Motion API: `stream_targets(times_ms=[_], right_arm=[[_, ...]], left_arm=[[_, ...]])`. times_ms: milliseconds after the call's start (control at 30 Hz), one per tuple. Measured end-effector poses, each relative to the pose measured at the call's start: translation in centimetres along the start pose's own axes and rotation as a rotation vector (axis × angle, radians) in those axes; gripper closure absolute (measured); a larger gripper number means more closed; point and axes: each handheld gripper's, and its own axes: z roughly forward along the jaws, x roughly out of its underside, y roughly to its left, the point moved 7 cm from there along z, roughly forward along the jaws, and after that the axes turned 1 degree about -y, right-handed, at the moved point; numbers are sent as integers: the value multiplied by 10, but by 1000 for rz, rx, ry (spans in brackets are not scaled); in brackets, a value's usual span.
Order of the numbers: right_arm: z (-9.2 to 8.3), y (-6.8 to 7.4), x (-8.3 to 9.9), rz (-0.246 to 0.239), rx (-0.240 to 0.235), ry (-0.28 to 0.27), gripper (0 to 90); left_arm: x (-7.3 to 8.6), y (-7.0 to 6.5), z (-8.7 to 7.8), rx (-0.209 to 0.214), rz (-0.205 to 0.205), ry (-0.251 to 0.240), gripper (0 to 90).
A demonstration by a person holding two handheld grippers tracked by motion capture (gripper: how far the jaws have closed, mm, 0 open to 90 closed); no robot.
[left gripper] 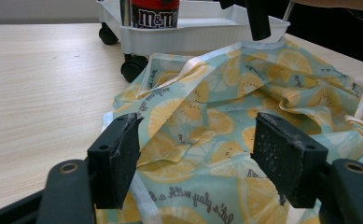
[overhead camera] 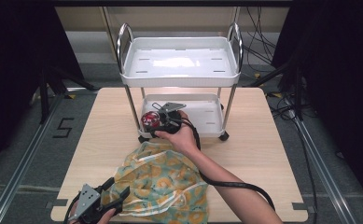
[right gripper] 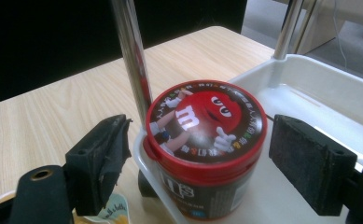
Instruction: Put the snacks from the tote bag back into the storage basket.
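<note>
A small white two-tier cart (overhead camera: 181, 70) stands on the wooden table (overhead camera: 272, 154). In a front corner of its lower tray (right gripper: 319, 112) sits a red-lidded M&M's tub (right gripper: 206, 122), right beside one of the cart's chrome posts (right gripper: 131, 60). The right gripper (right gripper: 195, 158) hovers at that corner, its fingers (right gripper: 100, 158) spread wide. The tub stands between them with a gap on each side, so they hold nothing; one finger hangs outside the tray wall, the other over the tray.

Nearer the person, a crumpled lemon-print cloth (overhead camera: 165, 184) lies on the table, one edge reaching the cart's wheels (left gripper: 132, 70). The left gripper (left gripper: 202, 163) is at the cloth's near edge, fingers (left gripper: 286, 158) wide apart over the fabric, gripping nothing.
</note>
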Motion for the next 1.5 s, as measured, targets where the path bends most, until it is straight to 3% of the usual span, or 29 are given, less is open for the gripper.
stream_targets(times_ms=[133, 367, 767, 833, 867, 933, 1067, 1100, 1133, 1167, 1233, 1300, 1400, 1500], right_arm=[[-6, -1, -4, -16, -2, -39, 207], [-18, 5, 1, -12, -7, -5, 208], [-44, 6, 8, -15, 1, 2, 210], [-48, 8, 10, 14, -13, -9, 210], [-49, 8, 10, 5, -34, -15, 210], [-53, 5, 13, -10, -6, -8, 210], [-61, 5, 16, -3, 5, 9, 211], [-62, 2, 16, -26, 9, -2, 211], [-64, 5, 17, -3, 1, 5, 212], [-65, 4, 17, -22, -5, -7, 211], [-68, 8, 18, 3, -13, -2, 212], [-71, 6, 19, -26, -6, -11, 212], [-76, 10, 22, -4, -11, -4, 211], [-80, 8, 24, -35, -10, -7, 211]], left_arm=[[0, 0, 0, -1, 1, 1, 311], [-1, 0, 0, -3, 0, -6, 311], [-1, 0, 1, -8, 2, -6, 311], [-1, 0, 1, -8, 3, -6, 311], [-1, 0, 0, -8, 4, -7, 311], [-1, 0, 0, -7, 8, -7, 311], [-1, 0, 0, -7, 8, -8, 311], [-1, 0, 0, -7, 8, -8, 311], [-1, 0, 0, -10, 9, -5, 311], [-1, 0, 0, -12, 8, -5, 311], [-1, 0, 0, -12, 7, -5, 311], [-1, 0, 0, -10, 7, -6, 311], [-1, 0, 0, -13, 8, -5, 312], [-1, 0, 0, -14, 8, -5, 311]])
